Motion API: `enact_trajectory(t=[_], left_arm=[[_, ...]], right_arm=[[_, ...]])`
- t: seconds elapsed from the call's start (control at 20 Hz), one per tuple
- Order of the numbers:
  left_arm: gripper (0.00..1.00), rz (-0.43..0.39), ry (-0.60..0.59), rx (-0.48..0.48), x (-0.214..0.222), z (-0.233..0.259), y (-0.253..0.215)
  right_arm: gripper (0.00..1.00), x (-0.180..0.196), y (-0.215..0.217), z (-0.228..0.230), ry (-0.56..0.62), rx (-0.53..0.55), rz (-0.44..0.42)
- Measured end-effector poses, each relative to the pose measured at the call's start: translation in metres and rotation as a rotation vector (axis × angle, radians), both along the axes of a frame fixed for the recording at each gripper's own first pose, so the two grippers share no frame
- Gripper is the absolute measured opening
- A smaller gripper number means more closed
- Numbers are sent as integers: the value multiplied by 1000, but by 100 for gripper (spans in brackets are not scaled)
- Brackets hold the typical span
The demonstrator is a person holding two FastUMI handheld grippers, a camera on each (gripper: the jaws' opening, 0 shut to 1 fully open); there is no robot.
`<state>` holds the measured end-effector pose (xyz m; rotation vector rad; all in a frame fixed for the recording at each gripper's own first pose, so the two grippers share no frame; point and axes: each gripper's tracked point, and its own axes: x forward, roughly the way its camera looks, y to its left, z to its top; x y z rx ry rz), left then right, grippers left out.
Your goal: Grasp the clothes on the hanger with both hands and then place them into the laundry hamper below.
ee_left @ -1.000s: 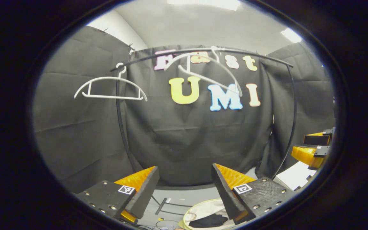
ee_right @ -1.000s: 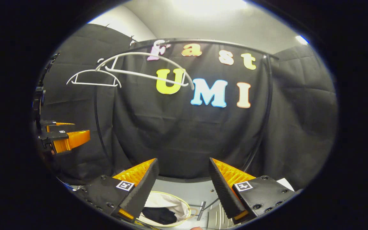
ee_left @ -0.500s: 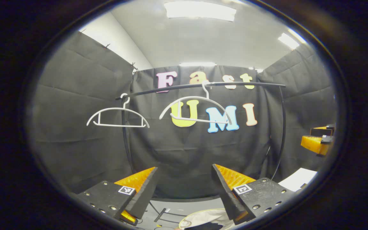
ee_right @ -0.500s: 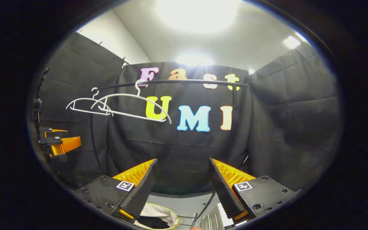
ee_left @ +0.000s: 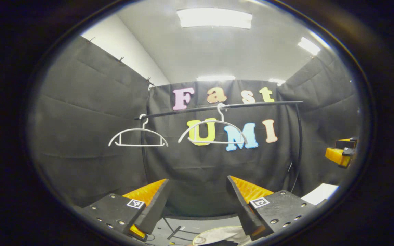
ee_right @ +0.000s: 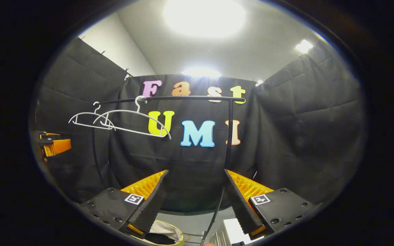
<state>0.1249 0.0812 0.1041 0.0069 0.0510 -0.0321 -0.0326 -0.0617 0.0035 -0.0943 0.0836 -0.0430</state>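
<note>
Two bare white hangers (ee_left: 138, 138) (ee_left: 212, 133) hang from the black rail (ee_left: 258, 103); no garment is on either. In the right gripper view the same hangers (ee_right: 87, 119) (ee_right: 132, 120) overlap under the rail (ee_right: 183, 98). The laundry hamper's yellow-trimmed white rim (ee_left: 217, 234) peeks in low down, and its rim (ee_right: 169, 233) also sits below my right fingers, with dark cloth (ee_right: 156, 239) inside. My left gripper (ee_left: 197, 201) is open and holds nothing. My right gripper (ee_right: 195, 201) is open and empty too. Each sees the other off to the side: the right gripper (ee_left: 340, 153), the left gripper (ee_right: 51, 145).
The rack's black upright posts (ee_left: 299, 143) (ee_right: 229, 133) curve down to the grey floor. A white sheet (ee_left: 320, 193) lies on the floor at the right. A pale ribbed object (ee_right: 233, 232) sits beside the hamper. Black cloth walls close the booth on three sides.
Both grippers have pulled back and tilted up: rail and hangers sit lower and smaller, more ceiling shows, the hamper has slid to the bottom edge. The tilted hanger has swung level.
</note>
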Motion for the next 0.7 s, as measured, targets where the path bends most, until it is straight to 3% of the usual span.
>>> enact_trajectory(t=[0.7], left_arm=[[96,5,-47,-12,-10,17,0]], right_arm=[[98,4,4,4,-29,-28,14]])
